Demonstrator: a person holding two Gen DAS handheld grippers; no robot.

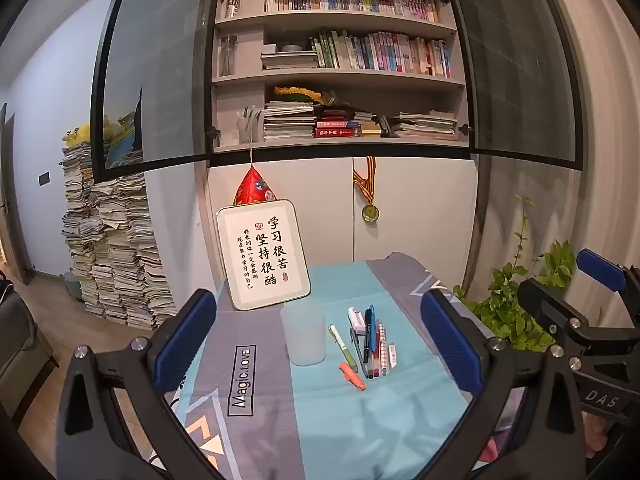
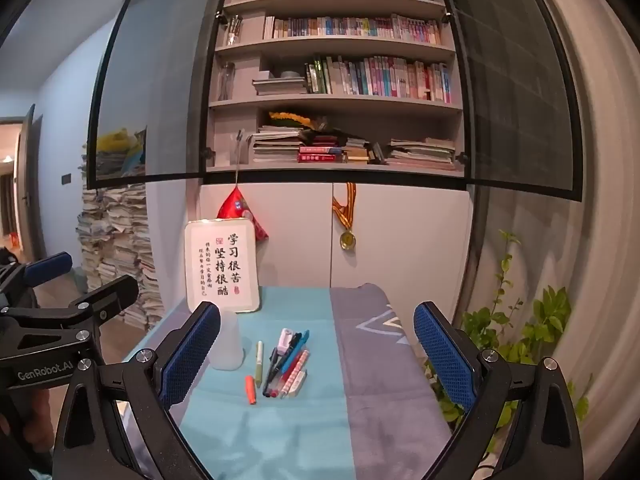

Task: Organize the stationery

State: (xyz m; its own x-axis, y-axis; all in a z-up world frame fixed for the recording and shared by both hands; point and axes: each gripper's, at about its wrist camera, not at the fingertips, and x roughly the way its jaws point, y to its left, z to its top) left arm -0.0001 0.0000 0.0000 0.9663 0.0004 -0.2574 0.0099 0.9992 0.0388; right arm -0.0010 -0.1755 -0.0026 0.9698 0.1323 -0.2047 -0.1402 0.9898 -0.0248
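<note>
Both the left gripper (image 1: 320, 344) and right gripper (image 2: 318, 352) hang spread wide, holding nothing. Pens (image 1: 370, 340) lie beside the cup (image 1: 304, 334) on the bench (image 1: 340, 420).

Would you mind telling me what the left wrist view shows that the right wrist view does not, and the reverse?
Only the left wrist view shows the "Magic.LOVE" label on the cloth and the right gripper at its right edge. Only the right wrist view shows the left gripper at its left edge and an open doorway. Both show the frosted cup, the row of pens, the orange marker, the framed calligraphy sign, the medal and the bookshelf. Both jaws stand open, holding nothing.
</note>
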